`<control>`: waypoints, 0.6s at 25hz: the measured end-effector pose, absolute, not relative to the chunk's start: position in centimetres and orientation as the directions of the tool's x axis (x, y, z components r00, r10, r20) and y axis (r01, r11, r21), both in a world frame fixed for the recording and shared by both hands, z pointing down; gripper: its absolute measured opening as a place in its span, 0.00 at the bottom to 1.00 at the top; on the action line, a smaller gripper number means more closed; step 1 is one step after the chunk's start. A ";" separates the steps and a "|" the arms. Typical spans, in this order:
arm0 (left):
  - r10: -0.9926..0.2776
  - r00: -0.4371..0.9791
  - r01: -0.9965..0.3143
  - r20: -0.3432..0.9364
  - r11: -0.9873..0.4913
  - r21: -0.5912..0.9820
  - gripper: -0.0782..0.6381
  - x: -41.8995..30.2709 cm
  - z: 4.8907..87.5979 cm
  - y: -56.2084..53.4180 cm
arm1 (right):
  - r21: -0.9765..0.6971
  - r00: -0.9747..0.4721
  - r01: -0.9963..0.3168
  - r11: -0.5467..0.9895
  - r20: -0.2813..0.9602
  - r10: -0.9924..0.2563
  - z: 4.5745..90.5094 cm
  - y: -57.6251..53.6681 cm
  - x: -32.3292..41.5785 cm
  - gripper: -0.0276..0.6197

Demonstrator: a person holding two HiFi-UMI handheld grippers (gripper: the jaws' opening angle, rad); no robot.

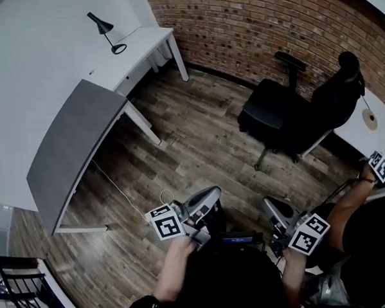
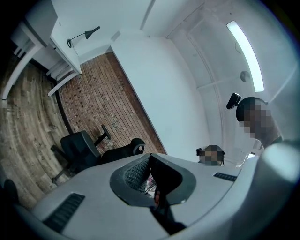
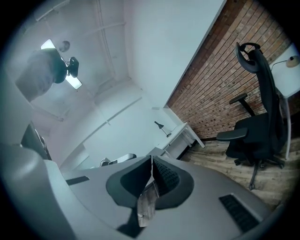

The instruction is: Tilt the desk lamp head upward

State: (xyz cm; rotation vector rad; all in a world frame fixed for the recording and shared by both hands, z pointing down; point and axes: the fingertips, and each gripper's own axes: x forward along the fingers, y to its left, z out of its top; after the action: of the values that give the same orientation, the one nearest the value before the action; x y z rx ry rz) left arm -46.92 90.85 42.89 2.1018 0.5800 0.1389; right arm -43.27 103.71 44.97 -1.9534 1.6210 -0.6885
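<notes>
While the desk (image 1: 149, 41) stands well apart across the floor (image 1: 178, 131), both grippers sit low by the person. Left gripper (image 1: 206, 201) and right gripper (image 1: 277, 211): jaws clenched together, grasping nothing. The lamp (image 1: 104, 29) stands on the desk.

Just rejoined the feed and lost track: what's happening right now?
A person holds the left gripper and the right gripper close in front of the body, both shut with nothing in them. The black desk lamp stands untouched on the white desk across the room, well out of reach.
</notes>
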 end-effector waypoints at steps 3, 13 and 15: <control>0.446 0.882 0.358 -0.154 -0.419 0.834 0.12 -43.3 44.1 88.3 | -0.642 0.177 -0.742 -0.192 0.088 -0.980 45.6 102.4 -40.2 0.07; 0.288 0.936 0.313 -0.202 -0.421 0.851 0.12 -35.6 42.4 70.0 | -0.663 0.002 -0.743 -0.088 0.130 -0.991 42.5 81.6 -30.5 0.07; 0.259 0.944 0.300 -0.203 -0.425 0.854 0.12 -35.1 42.2 67.0 | -0.679 -0.045 -0.733 -0.047 0.118 -0.992 41.9 77.7 -29.8 0.07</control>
State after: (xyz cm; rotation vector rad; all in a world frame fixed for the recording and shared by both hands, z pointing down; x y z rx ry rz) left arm -35.09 66.99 42.21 2.0325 0.3990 -0.0486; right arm -29.82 77.65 41.89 -1.8232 1.8216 -0.8409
